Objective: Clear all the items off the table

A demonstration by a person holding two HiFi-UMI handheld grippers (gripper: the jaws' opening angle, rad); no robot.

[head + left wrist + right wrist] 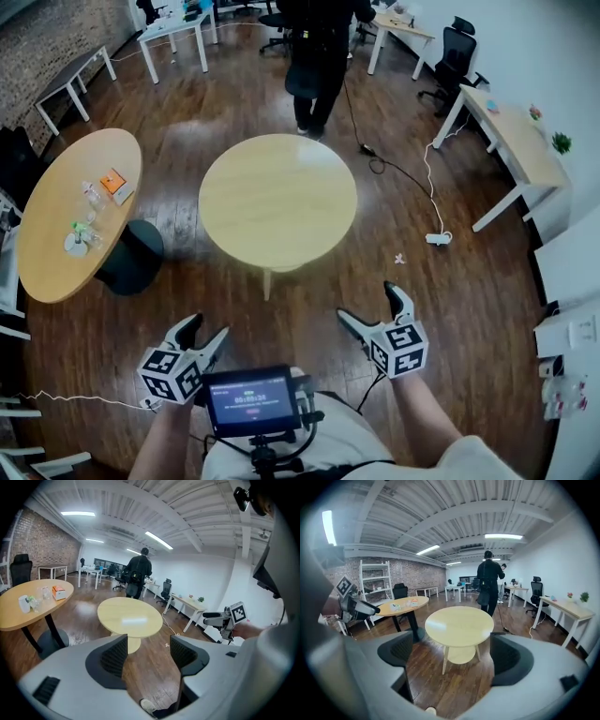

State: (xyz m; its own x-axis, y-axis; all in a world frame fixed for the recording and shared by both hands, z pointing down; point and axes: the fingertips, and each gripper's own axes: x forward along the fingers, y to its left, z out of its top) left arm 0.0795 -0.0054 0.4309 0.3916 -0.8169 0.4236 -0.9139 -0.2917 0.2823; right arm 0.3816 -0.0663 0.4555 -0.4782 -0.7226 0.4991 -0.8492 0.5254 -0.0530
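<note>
A round light-wood table (pixel 277 202) stands in the middle of the room with a bare top; it also shows ahead in the left gripper view (pixel 130 616) and the right gripper view (pixel 459 625). To the left, an oval wooden table (pixel 56 234) carries an orange box (pixel 113 183), a white cup (pixel 75 244) and some clear cups. My left gripper (pixel 206 328) and right gripper (pixel 367 302) hover low in front of me, well short of both tables. Both are open, and between their pads (pixel 115 656) (pixel 401 651) only the floor shows.
A person in black (pixel 314 66) stands beyond the round table. A power strip with its cable (pixel 438 238) lies on the wooden floor at right. Desks (pixel 516 141) and office chairs (pixel 455 56) line the right side. A small screen (pixel 251 398) hangs at my chest.
</note>
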